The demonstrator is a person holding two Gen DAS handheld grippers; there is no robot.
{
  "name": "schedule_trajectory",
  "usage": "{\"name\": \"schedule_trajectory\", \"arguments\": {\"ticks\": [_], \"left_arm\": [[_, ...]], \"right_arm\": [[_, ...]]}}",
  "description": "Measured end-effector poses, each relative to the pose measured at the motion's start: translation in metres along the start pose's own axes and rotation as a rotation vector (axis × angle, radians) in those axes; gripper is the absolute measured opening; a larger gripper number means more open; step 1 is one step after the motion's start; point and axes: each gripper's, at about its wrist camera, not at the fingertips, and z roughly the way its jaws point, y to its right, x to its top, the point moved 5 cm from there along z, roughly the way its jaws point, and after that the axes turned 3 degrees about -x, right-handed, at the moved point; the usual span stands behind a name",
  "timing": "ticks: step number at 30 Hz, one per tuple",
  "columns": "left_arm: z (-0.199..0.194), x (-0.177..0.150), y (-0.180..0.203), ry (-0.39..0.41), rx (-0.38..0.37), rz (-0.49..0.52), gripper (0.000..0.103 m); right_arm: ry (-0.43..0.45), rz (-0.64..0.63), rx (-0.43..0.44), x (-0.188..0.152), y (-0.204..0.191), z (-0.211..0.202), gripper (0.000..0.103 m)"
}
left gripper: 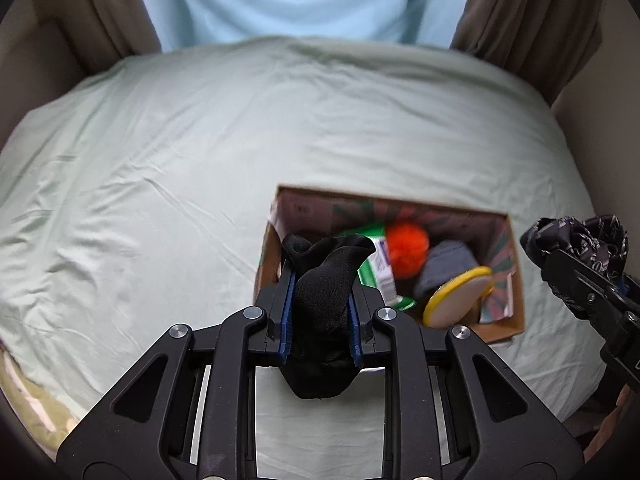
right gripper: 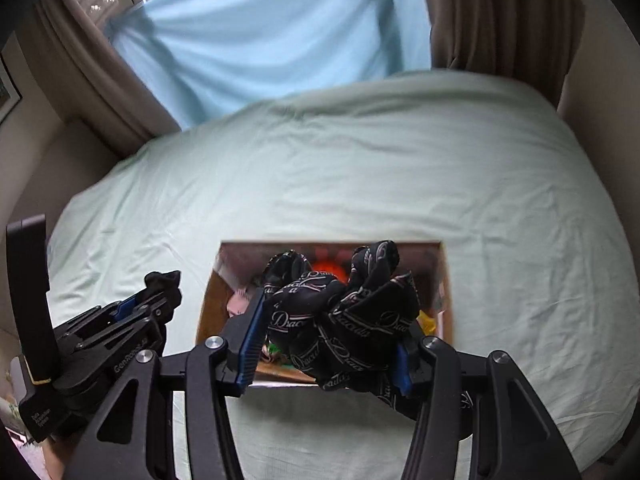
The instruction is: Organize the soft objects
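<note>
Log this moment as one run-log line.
left gripper: shut on black sock | right gripper: shut on patterned cloth | both near cardboard box on bed | box part filled

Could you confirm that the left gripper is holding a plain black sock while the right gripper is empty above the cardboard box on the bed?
Not quite: the right gripper is not empty. The right wrist view shows it shut on a bunched black printed cloth. The rest holds: the left gripper grips a plain black sock, and the cardboard box sits on the bed.
</note>
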Motion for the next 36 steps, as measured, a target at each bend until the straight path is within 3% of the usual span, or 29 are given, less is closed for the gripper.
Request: {"name": "schedule_trajectory", "arguments": {"ticks": [9,13,14,16,17,18,20,21,22,36], "left_arm": [[0.073,-0.024,0.000,-0.178,-0.027,0.015,0.019],[0.092,-0.027,0.003,-0.208,-0.028,0.052,0.019],[0.095,-0.027,0.004,-0.215,-0.031,0.059,0.023],[0.099,-0.025,0.006,-0.228,-0.035,0.060,0.052],[0.100,-0.024,0.006,-0.230,-0.037,0.057,0.091],[0.101,-0.022,0.006,-0.232,-0.048,0.052,0.102],[0.102,-0.019,0.005,-0.234,-0.084,0.038,0.103],[0.102,-0.019,0.004,-0.238,-0.096,0.036,0.103],[0.103,-0.020,0.005,-0.240,-0.101,0.039,0.103],[0.079,-0.025,0.006,-0.214,-0.099,0.084,0.103]], "right_arm": [[-0.153,0.042,0.053,-0.013,-0.007,0.065,0.049],[-0.200,0.087,0.080,-0.014,-0.008,0.088,0.049],[-0.213,0.100,0.088,-0.014,-0.008,0.092,0.050],[-0.236,0.132,0.090,-0.012,-0.007,0.100,0.054],[-0.244,0.144,0.099,-0.011,-0.007,0.102,0.056],[-0.252,0.156,0.110,-0.010,-0.007,0.105,0.062],[-0.277,0.191,0.113,-0.008,-0.004,0.109,0.081],[-0.280,0.196,0.114,-0.007,-0.002,0.109,0.096],[-0.271,0.196,0.113,-0.006,-0.001,0.106,0.100],[-0.216,0.220,0.075,-0.011,0.013,0.077,0.100]]}}
